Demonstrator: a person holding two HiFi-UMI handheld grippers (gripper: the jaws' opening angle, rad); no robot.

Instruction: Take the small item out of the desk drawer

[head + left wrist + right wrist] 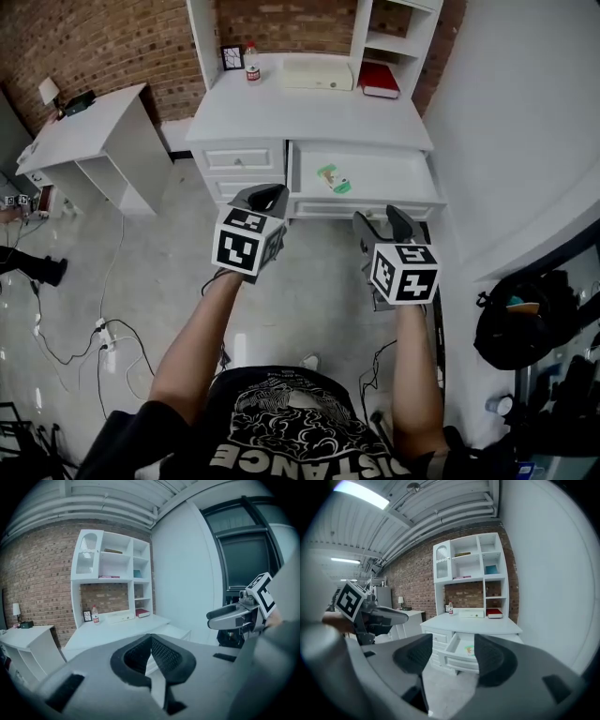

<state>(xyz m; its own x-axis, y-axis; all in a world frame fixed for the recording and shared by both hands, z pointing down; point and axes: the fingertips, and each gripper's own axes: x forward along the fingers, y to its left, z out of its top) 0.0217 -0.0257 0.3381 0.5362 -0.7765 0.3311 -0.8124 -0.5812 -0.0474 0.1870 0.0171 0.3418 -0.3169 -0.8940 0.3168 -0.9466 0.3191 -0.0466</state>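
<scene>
A white desk [309,117] with a hutch stands ahead. Its right drawer [403,178] is pulled out, and a small green and white item [334,179] lies on the drawer's bottom. Both grippers hover over the floor in front of the desk, apart from it. My left gripper [265,199] is before the closed left drawers; its pads meet at the tips in the left gripper view [150,639], with nothing between them. My right gripper [382,225] sits just short of the open drawer's front. Its jaws stand apart [453,646], framing the drawer [457,664] and the item [469,650].
On the desktop stand a bottle [251,62], a small frame [232,57], a white box [318,75] and a red book [379,80]. A white side table [89,127] is to the left, cables [103,333] trail on the floor, a wall and black bag [520,323] are right.
</scene>
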